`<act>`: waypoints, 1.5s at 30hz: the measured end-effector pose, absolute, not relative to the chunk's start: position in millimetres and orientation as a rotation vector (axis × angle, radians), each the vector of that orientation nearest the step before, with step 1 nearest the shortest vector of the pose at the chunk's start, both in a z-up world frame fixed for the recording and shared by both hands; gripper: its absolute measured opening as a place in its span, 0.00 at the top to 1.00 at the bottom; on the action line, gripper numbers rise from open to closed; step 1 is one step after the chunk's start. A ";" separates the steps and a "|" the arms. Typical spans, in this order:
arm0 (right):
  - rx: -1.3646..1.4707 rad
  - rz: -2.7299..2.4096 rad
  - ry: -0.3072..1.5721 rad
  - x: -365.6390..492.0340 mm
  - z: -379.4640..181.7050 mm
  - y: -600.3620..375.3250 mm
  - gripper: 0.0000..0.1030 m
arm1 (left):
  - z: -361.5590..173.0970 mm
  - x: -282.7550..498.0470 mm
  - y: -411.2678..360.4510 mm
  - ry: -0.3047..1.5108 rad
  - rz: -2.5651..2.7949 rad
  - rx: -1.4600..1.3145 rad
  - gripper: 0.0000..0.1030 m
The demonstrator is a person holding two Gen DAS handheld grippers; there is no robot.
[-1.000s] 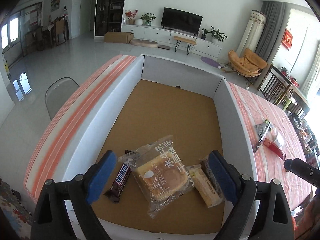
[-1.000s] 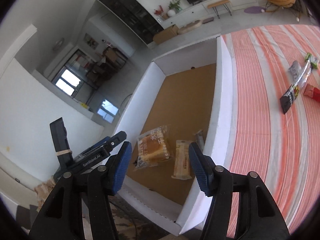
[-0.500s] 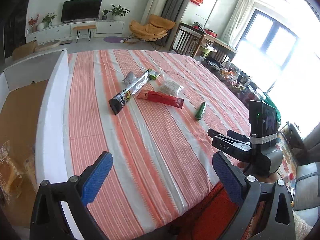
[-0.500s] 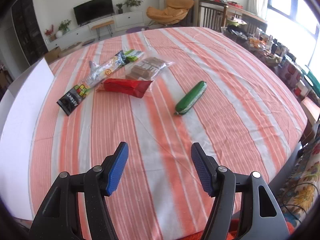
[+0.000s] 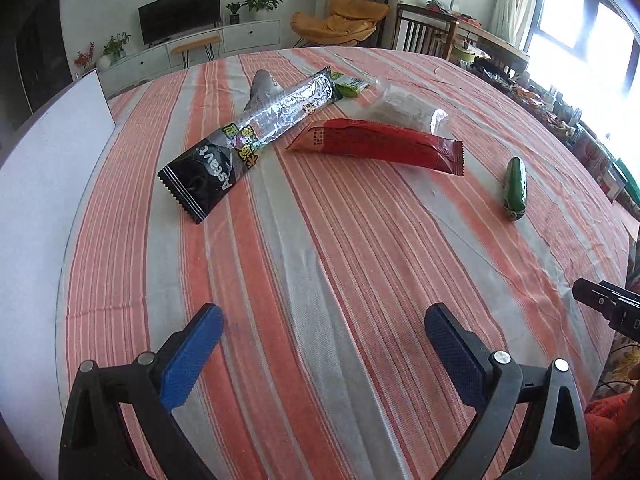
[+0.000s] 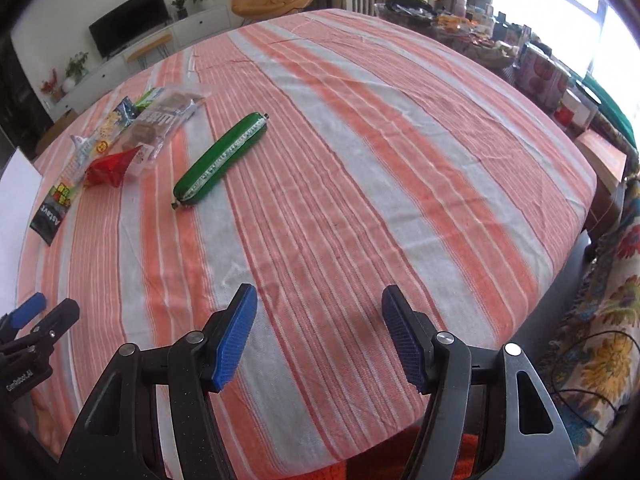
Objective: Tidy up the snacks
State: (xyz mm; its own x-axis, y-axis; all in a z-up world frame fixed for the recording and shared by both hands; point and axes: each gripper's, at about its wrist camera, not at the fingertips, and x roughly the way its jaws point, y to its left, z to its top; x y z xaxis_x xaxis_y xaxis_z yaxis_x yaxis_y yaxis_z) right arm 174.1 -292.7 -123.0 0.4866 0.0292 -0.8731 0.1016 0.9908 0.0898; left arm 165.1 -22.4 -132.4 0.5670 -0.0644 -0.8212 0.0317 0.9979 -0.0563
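On the striped tablecloth lie a long black-and-silver packet (image 5: pixel 256 136), a red packet (image 5: pixel 380 146), a clear bag of brown squares (image 5: pixel 404 108), a small green packet (image 5: pixel 352 82) and a green sausage (image 5: pixel 515 190). My left gripper (image 5: pixel 322 316) is open and empty, low over the cloth, well short of the black packet. My right gripper (image 6: pixel 320 300) is open and empty too, with the green sausage (image 6: pixel 220 160) ahead and to its left. The red packet (image 6: pixel 110 168) and clear bag (image 6: pixel 164 124) lie further left. The left gripper's tips (image 6: pixel 32 320) show at the lower left.
The white box wall (image 5: pixel 44 184) stands along the table's left side. The table's edge (image 6: pixel 560 264) drops off at the right, towards a floral fabric with a cable. A cluttered side table (image 6: pixel 480 36) and a wooden chair stand beyond.
Both views have swung from the box, with its bread and bars, to the striped table. Since half a second ago both grippers have sunk closer to the cloth and snacks.
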 end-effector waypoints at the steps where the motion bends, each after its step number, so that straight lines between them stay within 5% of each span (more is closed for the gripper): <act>1: 0.136 -0.038 1.060 173.4 -122.3 -291.7 0.31 | -133.5 165.5 -24.4 0.957 -0.048 -0.016 0.03; 11: 0.045 -0.030 1.096 178.2 -126.6 -281.4 0.18 | -136.0 167.3 -26.2 0.952 -0.026 0.004 0.00; 45: 0.044 -0.036 1.101 177.8 -127.0 -285.4 0.15 | -136.0 167.7 -26.3 0.953 -0.026 0.005 0.00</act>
